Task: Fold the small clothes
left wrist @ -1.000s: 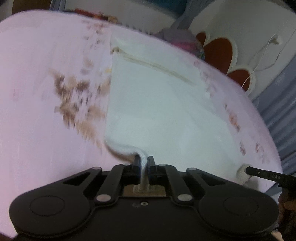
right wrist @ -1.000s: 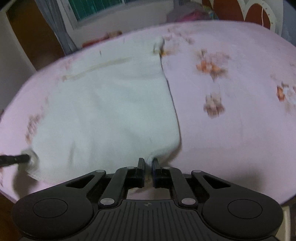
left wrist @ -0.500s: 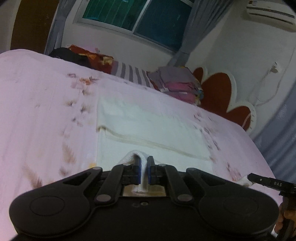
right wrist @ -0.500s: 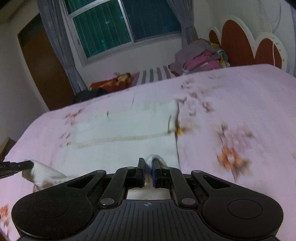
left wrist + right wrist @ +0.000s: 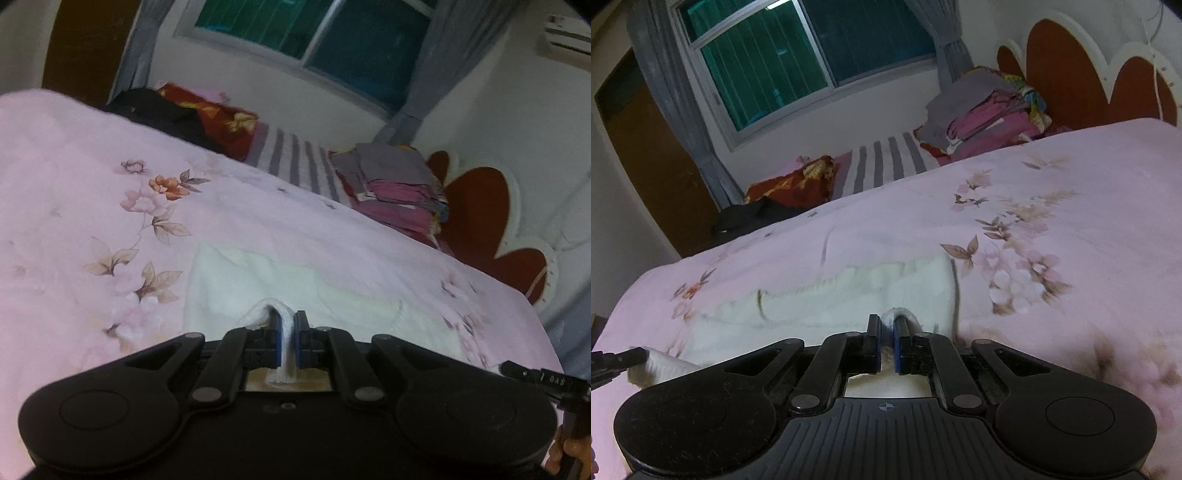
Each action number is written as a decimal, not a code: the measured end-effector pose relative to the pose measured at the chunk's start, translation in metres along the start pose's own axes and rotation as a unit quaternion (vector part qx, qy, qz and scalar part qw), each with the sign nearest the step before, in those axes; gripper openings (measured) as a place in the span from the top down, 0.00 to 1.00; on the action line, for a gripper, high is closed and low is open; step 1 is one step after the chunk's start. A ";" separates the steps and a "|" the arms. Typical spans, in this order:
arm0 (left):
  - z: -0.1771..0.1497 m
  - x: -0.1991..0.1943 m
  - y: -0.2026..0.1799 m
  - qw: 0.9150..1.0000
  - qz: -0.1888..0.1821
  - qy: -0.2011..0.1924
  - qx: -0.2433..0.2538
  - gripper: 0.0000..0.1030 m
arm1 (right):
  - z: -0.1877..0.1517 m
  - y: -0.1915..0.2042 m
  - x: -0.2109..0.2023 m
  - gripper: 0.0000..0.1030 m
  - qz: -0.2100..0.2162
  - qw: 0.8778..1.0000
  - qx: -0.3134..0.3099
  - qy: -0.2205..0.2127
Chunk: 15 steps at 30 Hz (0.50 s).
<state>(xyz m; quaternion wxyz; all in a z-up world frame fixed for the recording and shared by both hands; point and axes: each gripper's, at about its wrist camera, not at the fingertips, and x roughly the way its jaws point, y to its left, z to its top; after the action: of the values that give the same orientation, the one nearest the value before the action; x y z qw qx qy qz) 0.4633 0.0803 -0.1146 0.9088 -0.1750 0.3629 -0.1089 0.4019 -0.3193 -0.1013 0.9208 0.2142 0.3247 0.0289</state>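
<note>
A white cloth (image 5: 258,284) lies on the pink flowered bed sheet (image 5: 74,192). My left gripper (image 5: 289,325) is shut on its near left corner, which rises between the jaws. My right gripper (image 5: 885,328) is shut on the near right corner of the same white cloth (image 5: 857,291). Both held corners are carried over the cloth, toward its far edge. The right gripper's tip shows at the right edge of the left wrist view (image 5: 532,374). The left gripper's tip, with cloth in it, shows at the left edge of the right wrist view (image 5: 624,358).
A stack of folded clothes (image 5: 399,188) sits at the far right by the red and white headboard (image 5: 491,229). A striped pillow (image 5: 291,162) and dark and red bundles (image 5: 177,118) lie along the bed's far side, under a window (image 5: 812,55).
Both grippers have lifted the cloth's near corners and carried them forward over it. The views have tilted up from the cloth to the far bed and window.
</note>
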 end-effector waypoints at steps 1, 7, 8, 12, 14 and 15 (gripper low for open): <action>0.004 0.008 0.001 1.000 0.004 0.001 -0.004 0.94 | 0.006 -0.002 0.009 0.95 -0.001 1.000 0.003 0.002; 0.022 0.049 -0.001 1.000 0.024 0.007 -0.007 0.94 | 0.032 -0.014 0.057 0.95 -0.001 0.999 0.029 0.015; 0.024 0.054 -0.001 1.000 0.029 0.007 -0.006 0.94 | 0.035 -0.015 0.065 0.95 -0.002 0.999 0.029 0.019; 0.027 0.076 -0.002 0.998 0.056 0.017 -0.005 0.90 | 0.039 -0.021 0.095 0.95 -0.006 0.999 0.038 0.033; 0.029 0.082 -0.002 0.998 0.068 0.013 0.001 0.77 | 0.040 -0.021 0.105 0.94 -0.012 0.999 0.035 0.039; 0.031 0.083 -0.002 0.997 0.071 0.010 0.005 0.73 | 0.040 -0.021 0.109 0.94 -0.015 0.999 0.032 0.041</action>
<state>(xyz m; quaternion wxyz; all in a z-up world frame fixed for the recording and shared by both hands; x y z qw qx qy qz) 0.5441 0.0587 -0.1449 0.9114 -0.1433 0.3829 -0.0471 0.5107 -0.3324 -0.1458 0.8996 0.2375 0.3663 0.0130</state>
